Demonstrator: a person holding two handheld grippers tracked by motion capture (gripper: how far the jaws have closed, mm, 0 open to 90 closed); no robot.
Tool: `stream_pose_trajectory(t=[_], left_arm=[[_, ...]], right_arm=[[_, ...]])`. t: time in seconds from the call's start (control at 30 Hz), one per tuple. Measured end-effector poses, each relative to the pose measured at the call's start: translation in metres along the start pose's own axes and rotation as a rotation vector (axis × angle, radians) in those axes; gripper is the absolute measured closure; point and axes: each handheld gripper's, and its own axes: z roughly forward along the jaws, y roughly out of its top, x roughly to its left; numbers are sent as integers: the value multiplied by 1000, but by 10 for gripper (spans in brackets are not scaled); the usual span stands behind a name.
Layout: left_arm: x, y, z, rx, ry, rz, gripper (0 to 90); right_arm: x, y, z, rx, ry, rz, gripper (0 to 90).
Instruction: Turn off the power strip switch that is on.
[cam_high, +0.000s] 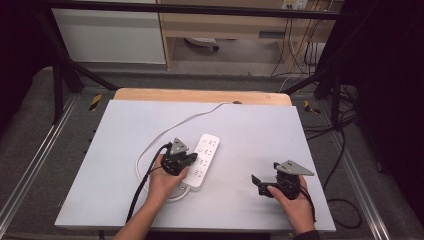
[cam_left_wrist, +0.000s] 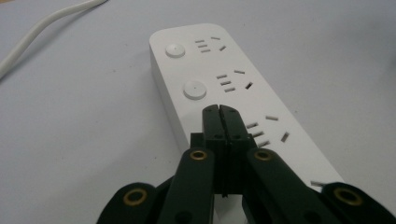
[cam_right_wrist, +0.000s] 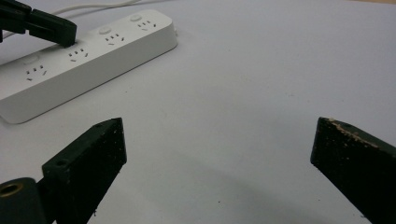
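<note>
A white power strip (cam_high: 205, 159) lies mid-table, its white cord (cam_high: 165, 131) looping off to the back. In the left gripper view the strip (cam_left_wrist: 275, 100) runs away from me with two round buttons (cam_left_wrist: 194, 89) showing beside its socket rows. My left gripper (cam_left_wrist: 219, 111) is shut with nothing between its jaws, its tips down at the strip's top just short of the second button. From the right gripper view the left gripper (cam_right_wrist: 65, 37) meets the strip (cam_right_wrist: 93, 51) near a socket. My right gripper (cam_right_wrist: 219, 130) stands wide open above bare table, right of the strip.
The table top (cam_high: 250, 125) is pale grey with a wooden edge (cam_high: 200, 95) at the back. Black frame bars and cables (cam_high: 340, 165) run along the right side. The cord (cam_left_wrist: 42, 25) curves across the table to the strip's left.
</note>
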Motion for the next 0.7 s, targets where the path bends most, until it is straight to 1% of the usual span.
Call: stream_pose_trajectory(t=[0.3,0.5,0.6,0.7], left_arm=[[-1,1,0,8,7,12,900],[-1,1,0,14,1,6,900],[-4,1,1,17,18,28,900],[-2,1,0,9,9,11,900]], right_arm=[[0,0,0,2,1,0,40],[0,0,0,2,0,1,40],[0,0,0,1,0,0,40],[0,0,0,1,0,-1,40]])
